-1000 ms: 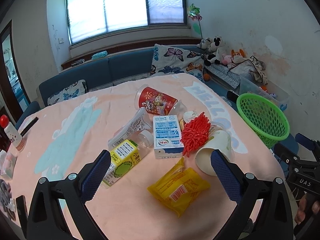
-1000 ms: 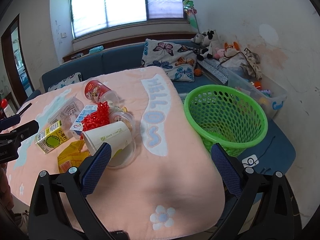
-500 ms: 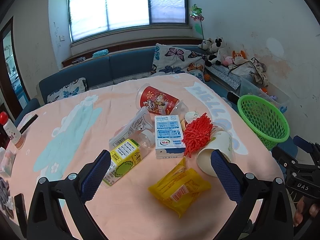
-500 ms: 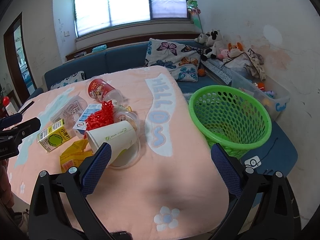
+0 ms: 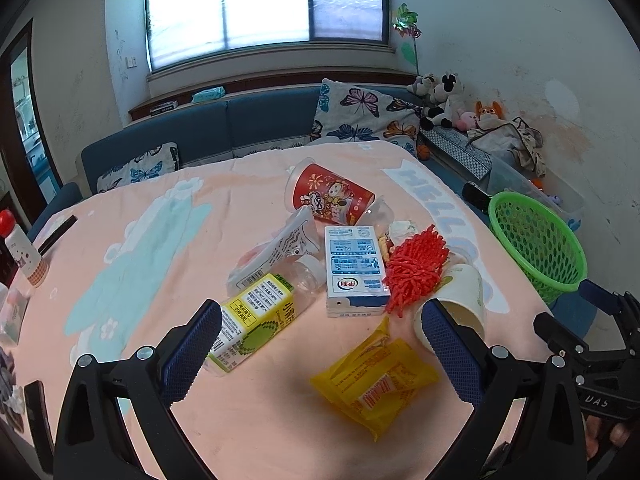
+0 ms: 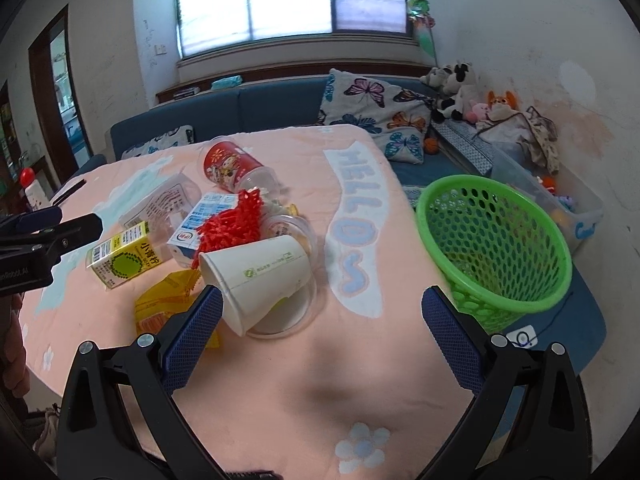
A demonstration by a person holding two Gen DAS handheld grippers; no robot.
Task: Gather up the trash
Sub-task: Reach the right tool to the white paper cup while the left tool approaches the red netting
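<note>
The trash pile is seen heaped mid-table on the pink cloth (image 5: 248, 432): a yellow wrapper (image 5: 374, 380) at 6 o'clock of the pile, a yellow carton (image 5: 252, 326) at 8, a blue-and-white milk carton (image 5: 354, 270) at the centre, a red frilly bundle (image 5: 416, 268) and a tipped paper cup (image 6: 256, 276) at 3, a red printed cup (image 5: 330, 196) at 12. Since a second ago only a slight reframing is noted; nothing has been lifted, so collection is judged not yet begun. The green basket (image 6: 496, 246) stands empty beside the table's edge at 3 o'clock. The left gripper (image 5: 320, 348) is held above the wrapper, jaws spread wide and empty; the right gripper (image 6: 322, 340) is poised between cup and basket, likewise released
</note>
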